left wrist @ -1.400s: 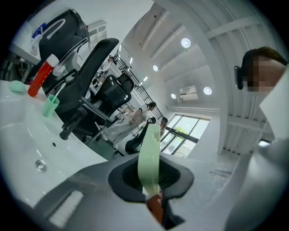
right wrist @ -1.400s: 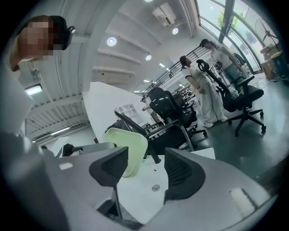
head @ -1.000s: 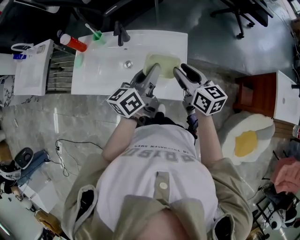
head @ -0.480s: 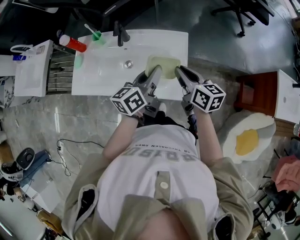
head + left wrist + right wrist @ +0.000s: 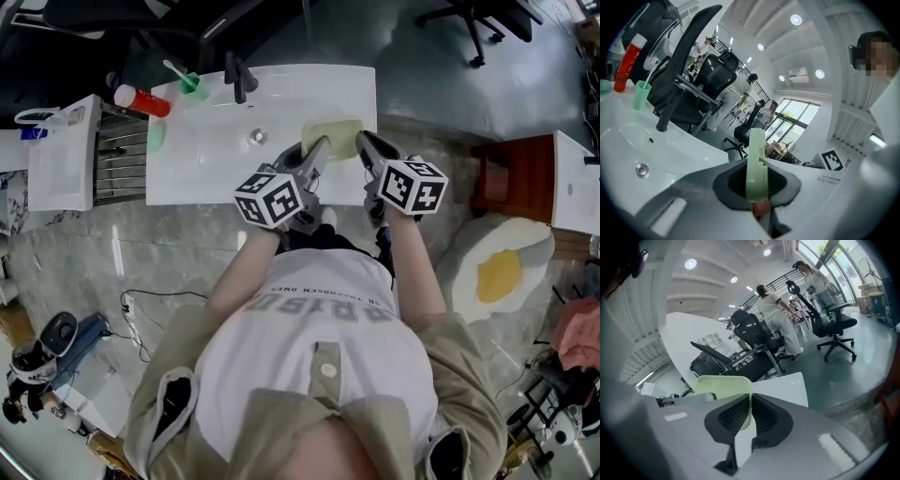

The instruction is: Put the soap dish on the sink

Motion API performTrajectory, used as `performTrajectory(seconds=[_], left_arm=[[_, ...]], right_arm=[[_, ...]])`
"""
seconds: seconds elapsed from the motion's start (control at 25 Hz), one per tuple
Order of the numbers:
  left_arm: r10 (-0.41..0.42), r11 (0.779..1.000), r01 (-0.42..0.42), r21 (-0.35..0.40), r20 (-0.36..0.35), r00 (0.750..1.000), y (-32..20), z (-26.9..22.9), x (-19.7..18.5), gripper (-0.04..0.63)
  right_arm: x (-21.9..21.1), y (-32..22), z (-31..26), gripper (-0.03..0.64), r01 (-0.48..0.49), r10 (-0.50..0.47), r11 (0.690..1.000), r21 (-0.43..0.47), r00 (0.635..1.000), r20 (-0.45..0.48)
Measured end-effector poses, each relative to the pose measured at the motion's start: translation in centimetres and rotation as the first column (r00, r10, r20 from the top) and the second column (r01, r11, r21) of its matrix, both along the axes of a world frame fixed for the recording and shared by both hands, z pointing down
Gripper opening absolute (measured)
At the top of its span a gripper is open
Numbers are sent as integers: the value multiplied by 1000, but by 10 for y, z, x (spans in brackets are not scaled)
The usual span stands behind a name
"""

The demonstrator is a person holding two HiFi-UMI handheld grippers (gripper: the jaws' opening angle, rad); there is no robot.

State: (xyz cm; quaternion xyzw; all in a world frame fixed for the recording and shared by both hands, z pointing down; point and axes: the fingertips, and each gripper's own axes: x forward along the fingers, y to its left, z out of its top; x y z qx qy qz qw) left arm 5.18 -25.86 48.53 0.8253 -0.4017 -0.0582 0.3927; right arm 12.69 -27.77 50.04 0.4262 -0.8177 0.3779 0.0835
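The pale green soap dish [image 5: 333, 137] hangs just over the right part of the white sink [image 5: 211, 161], near its front edge. My left gripper [image 5: 320, 147] is shut on the dish's left rim; in the left gripper view the rim [image 5: 756, 161] stands edge-on between the pads. My right gripper [image 5: 365, 142] is at the dish's right rim, and its jaws are closing. In the right gripper view the thin green rim [image 5: 725, 383] is pinched between the ribbed pads [image 5: 736, 414].
A black faucet [image 5: 240, 71] and the drain [image 5: 257, 137] lie left of the dish. A green cup [image 5: 195, 85] and a red bottle [image 5: 143, 97] stand at the sink's back left. A wooden stool [image 5: 512, 186] and an egg-shaped cushion [image 5: 498, 272] are on the right.
Both grippers have sunk a little toward the sink with the dish. The right gripper's jaws, wide a second ago, have come together on the dish's right rim.
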Motion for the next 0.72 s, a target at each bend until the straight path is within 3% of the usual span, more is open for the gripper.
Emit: performTrajectory(seconds=[0.28, 0.4, 0.56, 0.72], left_arm=[[56, 998, -58, 14, 126, 990, -18, 17, -14, 46], [79, 996, -87, 33, 186, 979, -25, 23, -20, 102], [126, 985, -155, 75, 292, 948, -31, 29, -26, 154], [178, 963, -244, 118, 403, 898, -35, 33, -28, 217]], right_arm=[[-7, -13, 16, 15, -60, 56, 996, -66, 996, -66], [-5, -20, 23, 15, -86, 78, 993, -84, 993, -86], [-3, -28, 30, 15, -102, 92, 990, -99, 991, -100], [-5, -35, 36, 15, -116, 105, 987, -114, 990, -97]])
